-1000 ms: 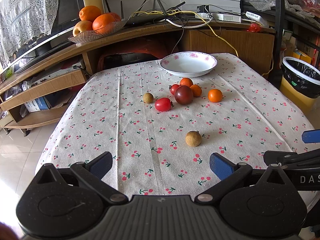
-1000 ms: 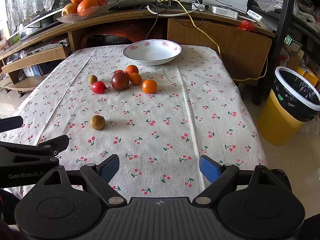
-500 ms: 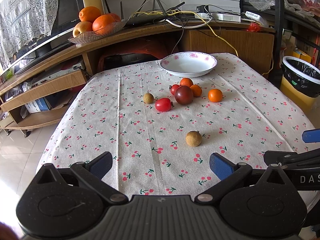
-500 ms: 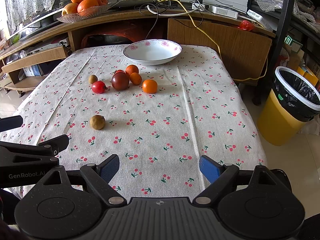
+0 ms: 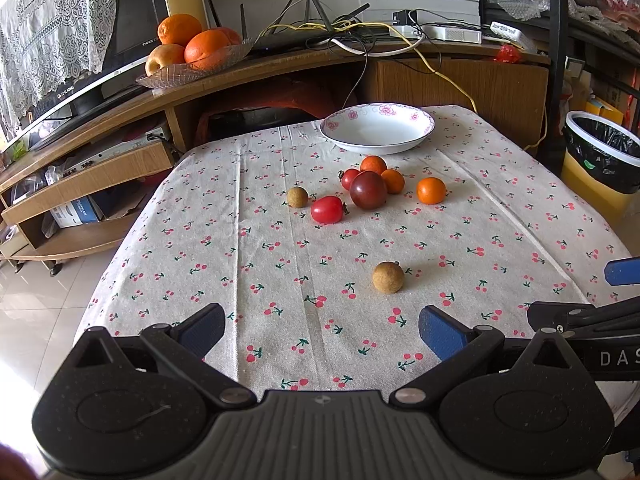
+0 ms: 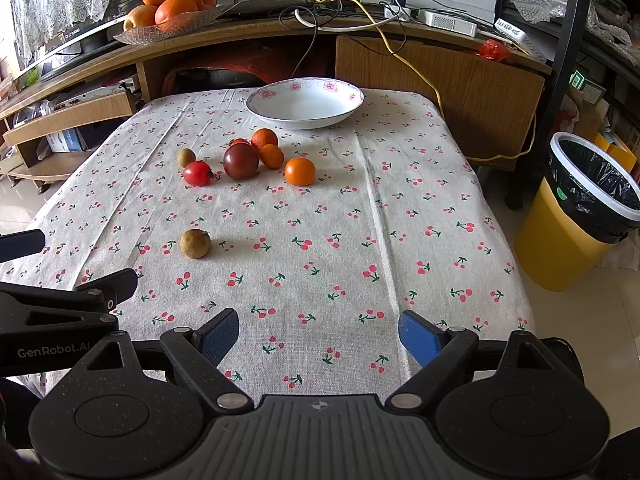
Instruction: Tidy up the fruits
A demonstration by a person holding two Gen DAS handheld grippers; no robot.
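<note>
Table (image 5: 256,280) w/ a cherry-print cloth, set in front of a curved wooden shelf unit (image 5: 280,68) – cables and routers on top, plus a glass dish of oranges (image 5: 192,68) toward its left end. Yellow bin (image 6: 576,224) w/ black liner on the floor off the table's right edge. White floral bowl (image 5: 378,126) sits near the far edge, nothing in it. Just in front of it, a cluster: dark red tomato (image 5: 368,190), two small oranges and a small red tomato behind it, touching or nearly so; another small orange (image 5: 431,191) just to the right, a red tomato (image 5: 327,209) and a brown longan (image 5: 297,197) to the left. A second longan (image 5: 388,277) lies alone nearer the front edge.

Left gripper (image 5: 322,328) hovers over the front edge, fingers spread wide, holding nothing. Right gripper (image 6: 318,334) beside it – same height, also spread and holding nothing, over the front-right part of the table.
</note>
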